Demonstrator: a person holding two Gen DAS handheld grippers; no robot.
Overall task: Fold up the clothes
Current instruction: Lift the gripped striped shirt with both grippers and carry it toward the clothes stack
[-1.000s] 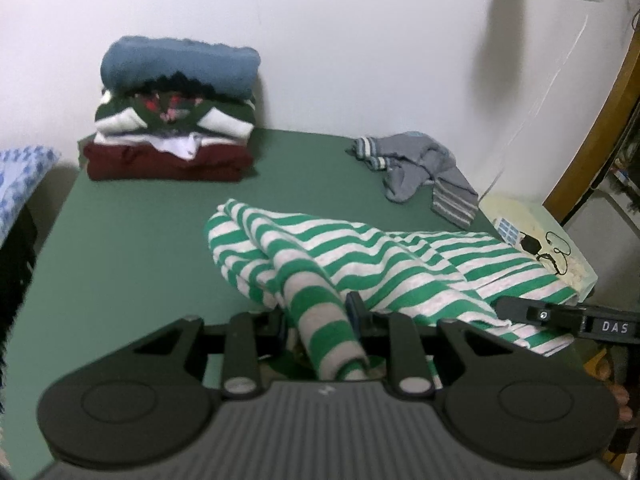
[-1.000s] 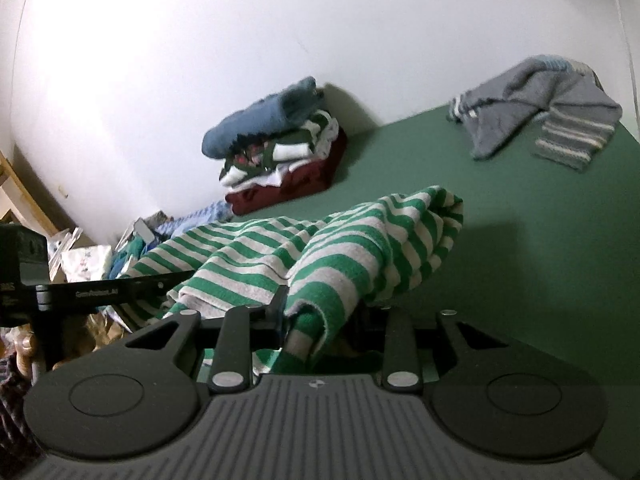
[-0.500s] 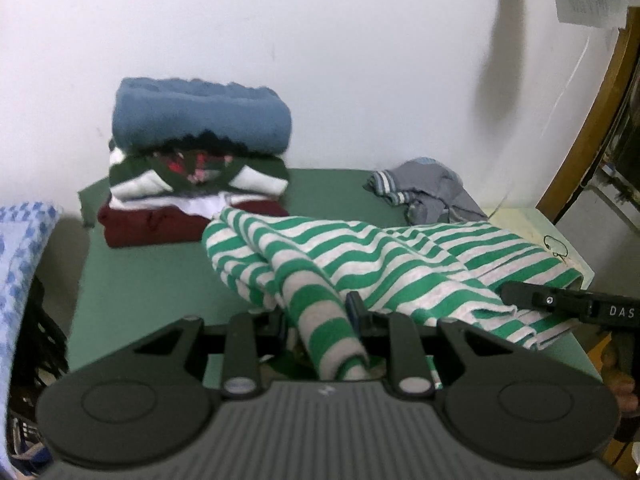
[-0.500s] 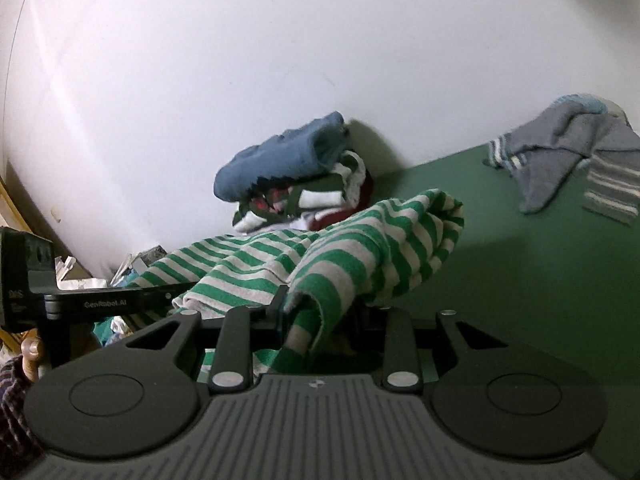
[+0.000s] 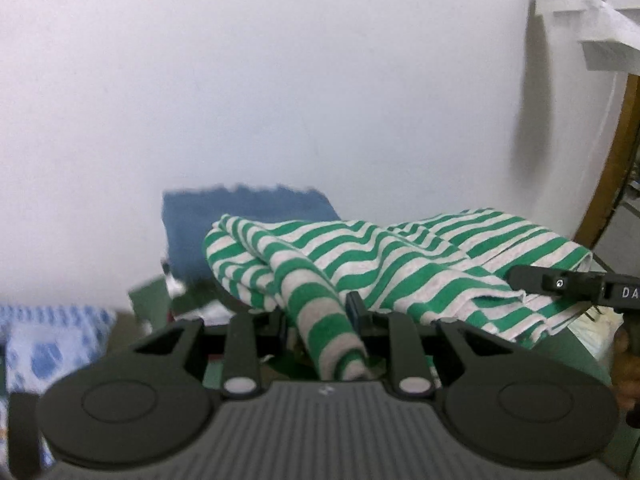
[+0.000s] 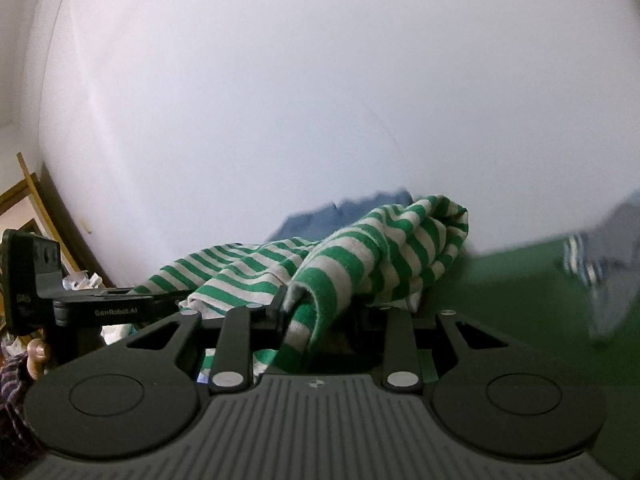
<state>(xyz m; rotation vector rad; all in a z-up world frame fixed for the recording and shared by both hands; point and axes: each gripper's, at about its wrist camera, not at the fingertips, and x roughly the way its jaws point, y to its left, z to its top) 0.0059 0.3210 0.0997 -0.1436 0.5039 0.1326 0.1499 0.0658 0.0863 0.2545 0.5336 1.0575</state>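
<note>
Both grippers are rising, lifting the green-striped garment [image 5: 400, 256] off the green table [image 6: 520, 280] since 1 second ago. Left gripper [image 5: 322, 316] and right gripper [image 6: 320, 312] are each clamping its bunched cloth in their jaws. Judging by this, spreading is underway; next it needs laying flat.

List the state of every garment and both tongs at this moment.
Striped shirt: bunched, held up between both tongs.
Left tongs: shut on the striped shirt.
Right tongs: shut on the striped shirt.
Blue garment: folded, behind the shirt.
Grey garment: unfolded, crumpled on the green table.
</note>
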